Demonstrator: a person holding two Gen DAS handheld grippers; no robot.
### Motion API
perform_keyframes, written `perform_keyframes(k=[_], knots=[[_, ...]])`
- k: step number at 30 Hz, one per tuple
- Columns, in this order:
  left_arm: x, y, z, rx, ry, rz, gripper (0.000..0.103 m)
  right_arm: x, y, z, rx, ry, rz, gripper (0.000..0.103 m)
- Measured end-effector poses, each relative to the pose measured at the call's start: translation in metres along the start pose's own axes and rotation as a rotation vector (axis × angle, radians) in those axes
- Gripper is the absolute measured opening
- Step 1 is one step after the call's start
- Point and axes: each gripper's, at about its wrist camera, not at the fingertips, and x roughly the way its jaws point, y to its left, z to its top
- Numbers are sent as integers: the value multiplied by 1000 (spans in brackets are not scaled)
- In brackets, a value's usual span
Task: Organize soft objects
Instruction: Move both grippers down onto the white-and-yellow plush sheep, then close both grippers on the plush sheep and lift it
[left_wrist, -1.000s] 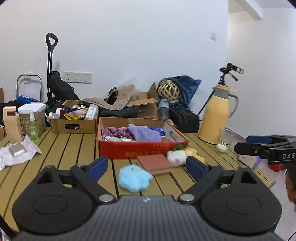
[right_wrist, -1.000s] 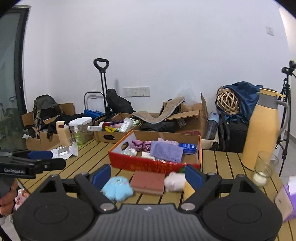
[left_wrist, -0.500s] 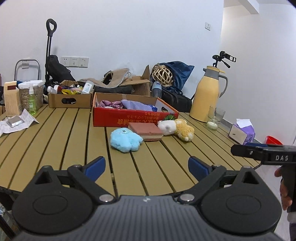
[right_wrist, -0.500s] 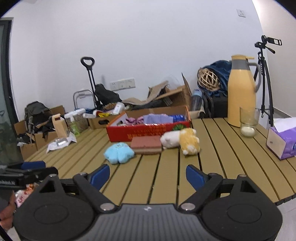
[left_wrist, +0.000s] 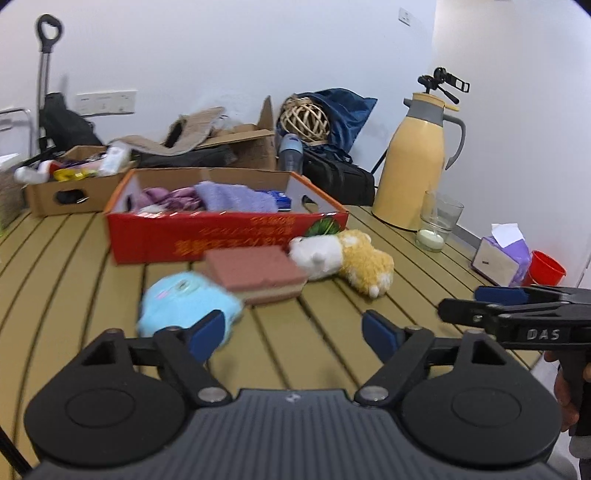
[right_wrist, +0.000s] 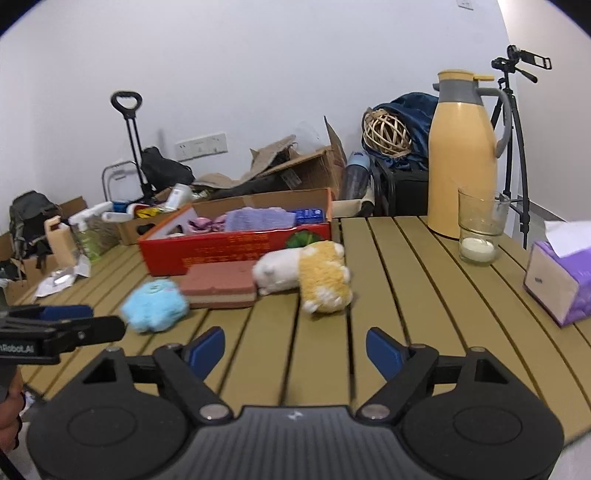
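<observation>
thermos: yellow thermos jug (right_wrist: 461, 155), grey collar and handle, upright at far right of tabletop (right_wrist: 406, 295)
glass: clear glass (right_wrist: 478, 229) with white candle in the bottom, just in front of thermos
tissue box: purple tissue box (right_wrist: 561, 280), white tissue sticking up, near right tabletop edge
tripod: black tripod (right_wrist: 513, 110) behind thermos, off the tabletop
wicker ball: wicker ball (left_wrist: 304, 122) resting on blue cloth by the wall
bucket: red bucket (left_wrist: 546, 266) beyond right edge
trolley: black trolley handle (right_wrist: 127, 107) at the wall, left

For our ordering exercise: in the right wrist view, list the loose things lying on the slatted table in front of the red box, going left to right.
Fluffy light-blue plush toy → flat pink-and-tan sponge block → white-and-yellow plush animal.
</observation>
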Motion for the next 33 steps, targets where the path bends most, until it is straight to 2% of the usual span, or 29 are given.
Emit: perform_keyframes(k=[2, 4, 8, 10, 11, 16, 17, 19, 21, 22, 24, 25, 27, 29, 32, 33], knots=[[22, -2, 9, 6, 7, -10, 82, 24, -7, 10, -6, 19, 5, 78], [47, -2, 16, 4, 10, -17, 77, 47, -13, 20, -12, 31, 13, 77], [88, 1, 21, -10, 44, -27, 65, 96, -17, 34, -42, 61, 6, 67], [99, 4, 21, -13, 53, -28, 60, 114, -20, 37, -38, 66, 5, 65], [103, 5, 20, -19, 48, -33, 60, 122, -22, 38, -31, 70, 1, 60], [110, 10, 13, -48, 39, -57, 60, 145, -33, 32, 28, 58, -4, 52], [110, 10, 12, -53, 38, -61, 60, 146, -35, 31, 51, 57, 16, 44], [106, 14, 10, -66, 37, -69, 60, 141, -34, 28, 75, 64, 18, 44], [98, 25, 9, -100, 28, -80, 62, 123, -16, 24, 34, 94, -12, 43], [94, 29, 9, -114, 22, -79, 62, 110, -5, 20, 17, 90, 32, 43], [86, 41, 10, -154, 0, -49, 63, 90, 12, 10, 13, 112, 206, 41], [83, 44, 10, -168, -8, -45, 63, 85, 19, 7, 10, 130, 253, 41], [75, 51, 9, -194, -15, -65, 63, 72, 24, 4, 13, 123, 229, 43], [71, 54, 7, -217, -16, -97, 65, 61, 15, 9, 54, 65, 217, 46], [71, 48, 5, -253, 13, -172, 71, 64, -6, 18, 124, -9, 143, 63], [71, 45, 3, -258, 27, -199, 73, 73, -10, 22, 122, -3, 130, 63]])
